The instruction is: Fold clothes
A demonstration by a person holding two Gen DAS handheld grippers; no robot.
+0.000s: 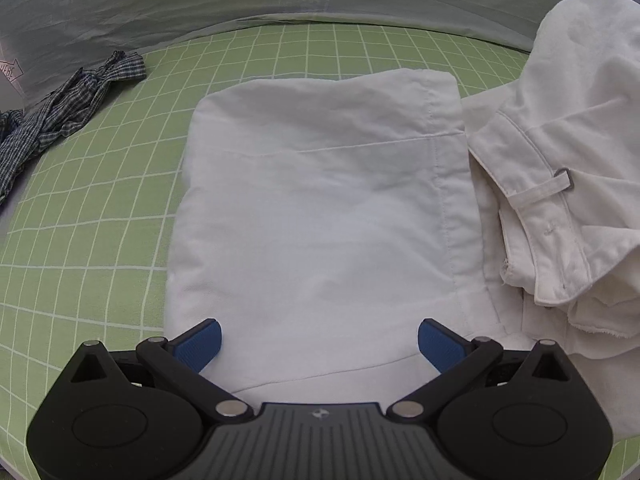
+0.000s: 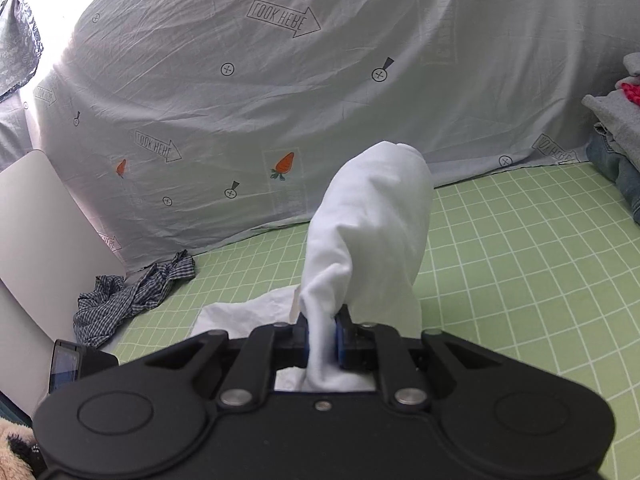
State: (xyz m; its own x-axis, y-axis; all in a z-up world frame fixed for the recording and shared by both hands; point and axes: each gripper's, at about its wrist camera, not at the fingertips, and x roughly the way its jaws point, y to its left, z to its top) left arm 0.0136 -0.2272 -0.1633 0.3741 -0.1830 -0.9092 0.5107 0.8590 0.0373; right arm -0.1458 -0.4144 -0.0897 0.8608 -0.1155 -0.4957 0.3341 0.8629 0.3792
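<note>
The white garment [image 1: 320, 208] lies partly folded on the green checked sheet [image 1: 100, 240], its waistband end bunched at right. The left gripper [image 1: 319, 342] hovers over its near edge, jaws spread. The right gripper [image 2: 322, 336] pinches a raised fold. A crumpled plaid shirt [image 1: 68, 108] lies far left.

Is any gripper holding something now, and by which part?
The right gripper pinches a bunched fold of the white cotton garment. The left gripper is open, holding nothing.

One white garment [image 1: 320, 208] lies on the green checked bed [image 1: 100, 240]. Left of it sits one crumpled plaid cloth [image 1: 72, 108]. Two tools: left tool [image 1: 319, 344], right tool [image 2: 322, 336]
</note>
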